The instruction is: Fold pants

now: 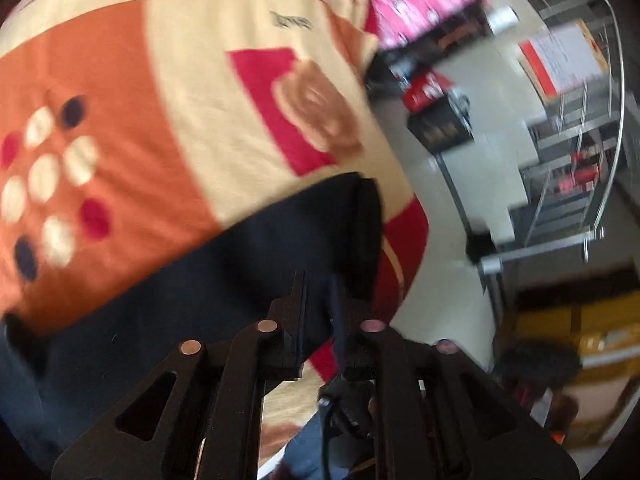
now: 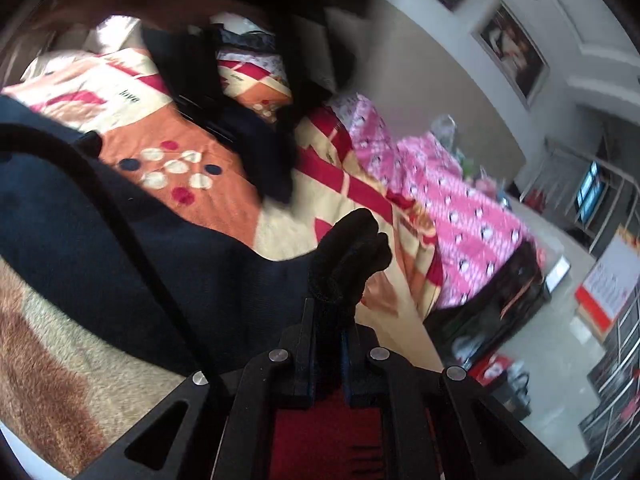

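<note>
Dark navy pants (image 1: 168,280) lie spread across a bed, and both grippers have hold of their cloth. At the left gripper (image 1: 320,300) the jaws stand nearly closed with a thin edge of the fabric pinched between them, near the pants' black end band. At the right gripper (image 2: 328,320) the jaws are closed tight on a bunched black wad of the same pants (image 2: 120,240), which sticks up past the fingertips. A black cable (image 2: 120,220) arcs over the pants in the right view. Under the garment is a blanket (image 1: 208,128) in orange, cream and red blocks with dots and a rose figure. Farther up the bed lies a heap of other dark clothes (image 2: 240,132) beside a matching pillow (image 2: 256,84), and a pink patterned quilt (image 2: 448,208) hangs over the far edge. Beyond the bed are a pale floor (image 1: 480,184), metal racks (image 1: 576,152) and framed pictures (image 2: 512,52) on the wall.
</note>
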A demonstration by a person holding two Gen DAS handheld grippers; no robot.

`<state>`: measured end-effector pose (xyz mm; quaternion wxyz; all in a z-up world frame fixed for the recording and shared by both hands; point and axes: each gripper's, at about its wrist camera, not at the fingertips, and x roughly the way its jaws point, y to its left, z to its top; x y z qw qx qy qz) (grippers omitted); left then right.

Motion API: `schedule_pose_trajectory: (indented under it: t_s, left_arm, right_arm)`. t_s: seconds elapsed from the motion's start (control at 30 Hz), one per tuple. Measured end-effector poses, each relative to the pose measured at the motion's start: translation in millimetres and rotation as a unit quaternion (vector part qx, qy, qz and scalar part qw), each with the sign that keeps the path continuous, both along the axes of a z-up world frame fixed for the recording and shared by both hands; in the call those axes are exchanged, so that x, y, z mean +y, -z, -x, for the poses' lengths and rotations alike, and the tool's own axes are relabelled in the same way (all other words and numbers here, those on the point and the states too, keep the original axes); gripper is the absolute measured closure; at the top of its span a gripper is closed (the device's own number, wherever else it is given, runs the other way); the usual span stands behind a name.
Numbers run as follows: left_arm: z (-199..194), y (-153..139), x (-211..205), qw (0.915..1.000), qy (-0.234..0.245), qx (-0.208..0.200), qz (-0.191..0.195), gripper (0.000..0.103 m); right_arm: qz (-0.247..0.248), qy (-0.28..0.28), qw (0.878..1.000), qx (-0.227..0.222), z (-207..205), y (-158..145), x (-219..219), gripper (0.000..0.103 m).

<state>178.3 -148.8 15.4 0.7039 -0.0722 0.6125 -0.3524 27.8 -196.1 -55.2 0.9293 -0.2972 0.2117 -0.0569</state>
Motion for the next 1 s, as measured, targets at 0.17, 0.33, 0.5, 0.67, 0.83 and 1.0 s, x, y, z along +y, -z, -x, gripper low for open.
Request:
schedule_pose_trajectory:
  t_s: [0.17, 0.33, 0.5, 0.67, 0.83, 1.0]
  left_arm:
    - [0.0, -10.5, -11.9, 0.9999, 0.004, -0.011, -0.006, 0.04]
    - [3.9, -6.8, -21.8, 0.9983, 0.004, -0.028, -0.05, 0.04]
    - [2.5, 2.9, -17.3, 0.9954, -0.022, -0.035, -0.087, 0.04]
    - [2.3, 6.4, -14.5, 0.995, -0.037, -0.039, -0.084, 0.046]
    - [5.0, 6.5, -11.0, 0.9939, -0.05, -0.048, -0.085, 0.085]
    - [12.8, -0.3, -9.2, 0.9925, -0.032, -0.078, -0.088, 0.095]
  right_arm:
    - [0.023, -0.009, 1.0, -0.007, 4.1, 3.6, 4.1, 0.095]
    - [0.079, -0.036, 0.996, -0.015, 6.3, 12.9, 20.5, 0.095]
    - [0.087, -0.035, 0.995, -0.016, 5.2, 16.0, 19.6, 0.094]
    - [0.096, -0.034, 0.995, -0.015, 2.5, 17.5, 20.9, 0.094]
    - [0.104, -0.034, 0.994, -0.015, 8.9, 19.9, 30.0, 0.094]
    - [0.102, -0.043, 0.994, -0.017, 13.0, 17.4, 31.6, 0.094]
